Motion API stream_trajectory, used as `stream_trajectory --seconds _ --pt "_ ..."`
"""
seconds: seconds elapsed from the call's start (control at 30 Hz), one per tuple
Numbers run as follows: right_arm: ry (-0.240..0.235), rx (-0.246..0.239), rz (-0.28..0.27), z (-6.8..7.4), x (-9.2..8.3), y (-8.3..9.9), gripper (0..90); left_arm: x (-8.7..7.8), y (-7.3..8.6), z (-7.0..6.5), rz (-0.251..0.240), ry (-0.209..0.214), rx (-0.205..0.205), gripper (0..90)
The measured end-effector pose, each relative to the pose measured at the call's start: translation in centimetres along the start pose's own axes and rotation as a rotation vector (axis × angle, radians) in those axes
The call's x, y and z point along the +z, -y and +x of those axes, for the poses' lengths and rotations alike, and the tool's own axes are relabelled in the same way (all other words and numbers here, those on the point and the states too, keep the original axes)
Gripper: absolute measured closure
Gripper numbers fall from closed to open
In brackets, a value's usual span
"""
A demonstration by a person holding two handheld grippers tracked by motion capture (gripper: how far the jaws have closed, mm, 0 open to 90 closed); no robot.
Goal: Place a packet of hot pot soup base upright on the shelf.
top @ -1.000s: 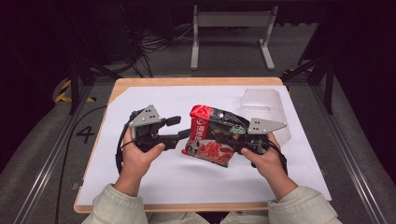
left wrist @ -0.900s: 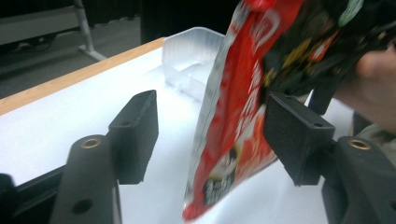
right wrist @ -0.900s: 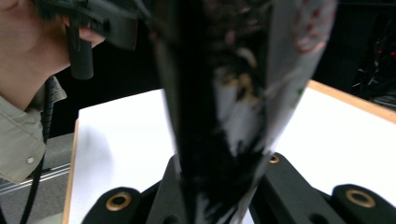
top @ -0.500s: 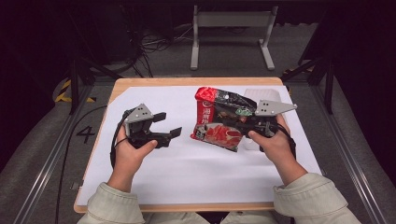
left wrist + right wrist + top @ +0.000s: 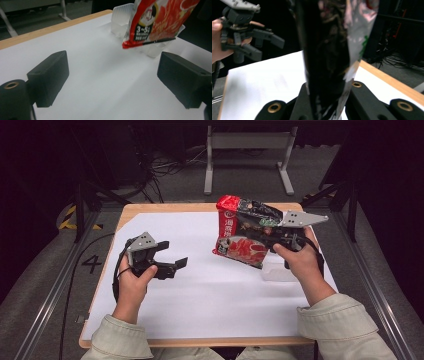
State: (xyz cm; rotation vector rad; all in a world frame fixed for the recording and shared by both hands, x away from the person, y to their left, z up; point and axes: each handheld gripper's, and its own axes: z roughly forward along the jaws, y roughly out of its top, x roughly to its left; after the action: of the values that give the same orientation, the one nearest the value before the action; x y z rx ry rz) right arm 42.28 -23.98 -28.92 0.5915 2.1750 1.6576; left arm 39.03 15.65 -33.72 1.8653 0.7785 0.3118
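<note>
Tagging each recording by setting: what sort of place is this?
Probably a lab or studio recording station: a wooden table covered by a white sheet, framed by metal rails, with loose cables on the dark floor behind.

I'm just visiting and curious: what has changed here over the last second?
The left claw let go of the noodle packet, drew back leftward, and its jaws have just been opening, nothing between them. The right claw, shut on the packet, lifted it up and away. The clear tray and white sheet stayed put.
</note>
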Motion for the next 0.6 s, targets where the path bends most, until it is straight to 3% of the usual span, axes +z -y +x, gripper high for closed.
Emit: stream_trajectory --seconds 0.4,0.5,0.57,0.6 --pt "0.106 -0.023 0.02 -3.4 -1.1 -1.4 83.8 -0.3 0.9 0.7 0.027 0.01 0.013 6.0" --pt "0.128 -0.024 0.022 -4.3 -1.4 -1.6 83.7 -0.4 1.1 0.8 0.035 0.014 -0.002 5.7" --pt "0.146 -0.022 0.026 -5.0 -1.7 -1.6 83.7 -0.3 1.2 0.9 0.039 -0.001 -0.017 6.0" --pt "0.159 -0.022 0.031 -5.4 -1.8 -1.6 83.7 -0.3 1.2 1.0 0.045 -0.01 -0.002 6.7"
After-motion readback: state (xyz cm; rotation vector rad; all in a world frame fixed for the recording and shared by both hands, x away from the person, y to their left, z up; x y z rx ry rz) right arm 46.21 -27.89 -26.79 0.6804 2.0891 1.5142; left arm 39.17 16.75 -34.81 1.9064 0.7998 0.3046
